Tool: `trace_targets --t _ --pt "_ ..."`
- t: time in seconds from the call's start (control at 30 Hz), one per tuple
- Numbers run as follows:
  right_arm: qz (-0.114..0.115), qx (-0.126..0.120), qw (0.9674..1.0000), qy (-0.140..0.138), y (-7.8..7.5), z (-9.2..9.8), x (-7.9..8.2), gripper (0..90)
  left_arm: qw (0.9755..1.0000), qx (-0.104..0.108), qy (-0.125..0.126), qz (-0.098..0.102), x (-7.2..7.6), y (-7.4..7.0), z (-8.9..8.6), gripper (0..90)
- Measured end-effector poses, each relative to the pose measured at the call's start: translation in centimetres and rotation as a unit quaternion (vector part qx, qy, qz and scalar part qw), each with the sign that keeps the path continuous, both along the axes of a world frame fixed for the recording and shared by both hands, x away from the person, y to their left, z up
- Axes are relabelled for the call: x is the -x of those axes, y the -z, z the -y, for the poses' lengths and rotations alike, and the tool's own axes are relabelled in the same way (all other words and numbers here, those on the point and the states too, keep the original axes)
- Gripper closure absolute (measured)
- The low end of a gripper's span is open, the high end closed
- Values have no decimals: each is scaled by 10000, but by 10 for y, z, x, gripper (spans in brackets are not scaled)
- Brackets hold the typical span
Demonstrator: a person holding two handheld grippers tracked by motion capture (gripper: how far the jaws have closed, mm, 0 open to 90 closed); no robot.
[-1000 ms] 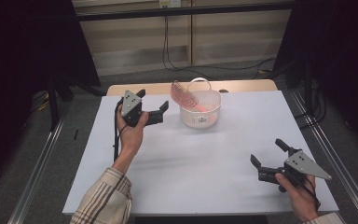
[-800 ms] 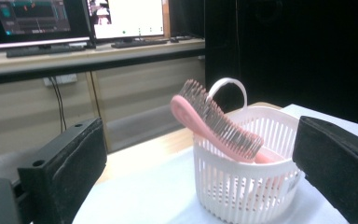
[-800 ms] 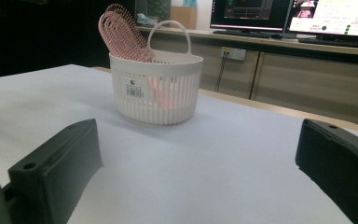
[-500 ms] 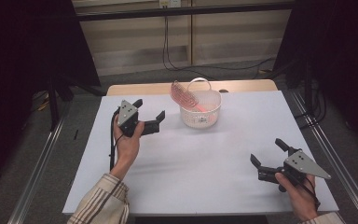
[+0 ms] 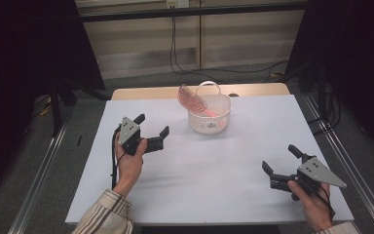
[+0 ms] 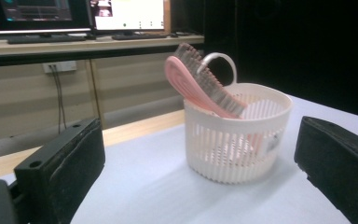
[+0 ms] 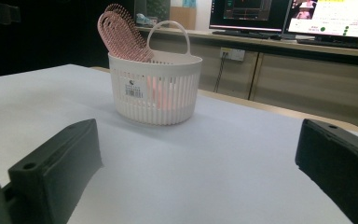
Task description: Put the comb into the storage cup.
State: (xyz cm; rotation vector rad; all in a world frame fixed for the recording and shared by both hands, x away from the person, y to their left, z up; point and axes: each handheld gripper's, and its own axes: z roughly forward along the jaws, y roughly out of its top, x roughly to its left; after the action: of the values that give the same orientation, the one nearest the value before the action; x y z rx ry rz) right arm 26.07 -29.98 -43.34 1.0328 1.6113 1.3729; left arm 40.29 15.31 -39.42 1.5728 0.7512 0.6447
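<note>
- The left gripper (image 5: 152, 130) hangs above the table's (image 5: 214, 180) left half with its 2 jaws wide apart and nothing between them; they point toward the basket (image 5: 209, 116), which suggests it is lined up on the basket or the brush.
- The right gripper (image 5: 281, 161) sits low near the table's right front corner, jaws also wide and empty, well apart from the basket; I judge it is waiting.
- The white slatted basket stands upright near the table's far edge, its handle (image 6: 220, 63) raised.
- 1 pink hairbrush (image 6: 200, 84) leans in the basket, head poking above the rim, handle end down inside.
</note>
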Motion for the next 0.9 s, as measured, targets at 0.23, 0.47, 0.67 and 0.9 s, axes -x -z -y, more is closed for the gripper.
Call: trace_targets --t 0.23,0.47,0.67,0.9 --pt "50 6 10000 -7 0 0 1 6 9999 84 -107 -1 13 4 -4 18" --pt "82 -17 10000 6 -1 0 1 2 9995 264 -91 -166 21 11 -16 12" --pt "74 -30 10000 15 -1 0 1 1 9995 194 -226 -139 30 15 -23 11" --pt "117 -37 9999 23 -2 1 2 1 9992 112 -301 -236 44 25 -30 13"
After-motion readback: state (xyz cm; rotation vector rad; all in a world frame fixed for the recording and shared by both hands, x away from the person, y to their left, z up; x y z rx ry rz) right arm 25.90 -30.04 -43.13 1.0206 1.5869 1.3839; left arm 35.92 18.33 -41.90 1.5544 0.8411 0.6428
